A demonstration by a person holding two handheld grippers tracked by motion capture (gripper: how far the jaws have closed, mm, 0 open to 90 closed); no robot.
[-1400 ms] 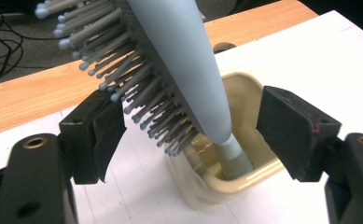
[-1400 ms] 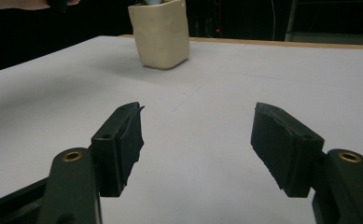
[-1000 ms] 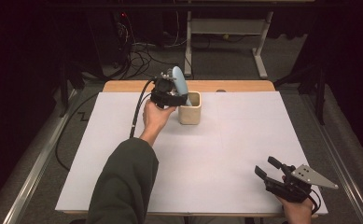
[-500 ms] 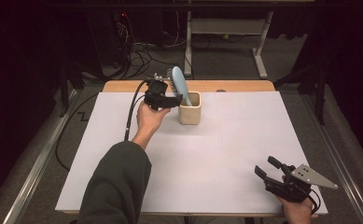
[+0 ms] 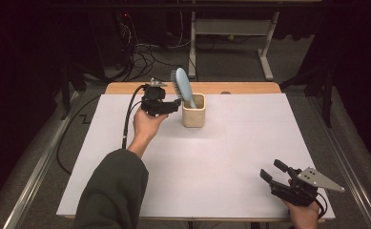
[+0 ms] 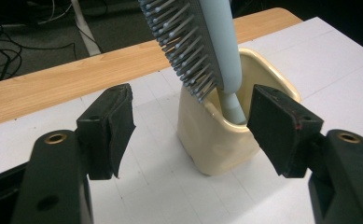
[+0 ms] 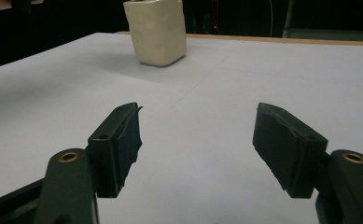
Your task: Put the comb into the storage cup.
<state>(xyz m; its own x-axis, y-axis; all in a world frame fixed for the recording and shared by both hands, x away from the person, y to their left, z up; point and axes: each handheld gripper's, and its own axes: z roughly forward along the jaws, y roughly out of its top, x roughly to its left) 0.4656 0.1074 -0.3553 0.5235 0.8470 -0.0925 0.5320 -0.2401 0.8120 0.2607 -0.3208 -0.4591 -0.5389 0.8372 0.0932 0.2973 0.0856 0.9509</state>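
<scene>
A cream cup (image 5: 194,114) stands at the far middle of the white sheet, with a light blue hairbrush (image 5: 183,85) upright in it, handle down and bristles facing left. My left gripper (image 5: 175,105) hovers just left of the cup, pointing at it. In the left gripper view its jaws have just been closing but stand apart, with the cup (image 6: 216,140) and brush (image 6: 202,51) just beyond the pads (image 6: 116,126) and nothing pressed. My right gripper (image 5: 272,171) rests open at the near right corner, seen empty in the right gripper view (image 7: 198,135), far from the cup (image 7: 157,32).
The white sheet (image 5: 231,162) covers the table, with a wooden strip (image 5: 250,88) bare along the far edge. A black cable (image 5: 126,119) trails from the left gripper off the table's left side. Cables and a metal desk frame (image 5: 231,28) lie on the floor beyond.
My left gripper has drawn back leftwards from the brush head, and the brush stays leaning in the cup. The right gripper has not moved.
</scene>
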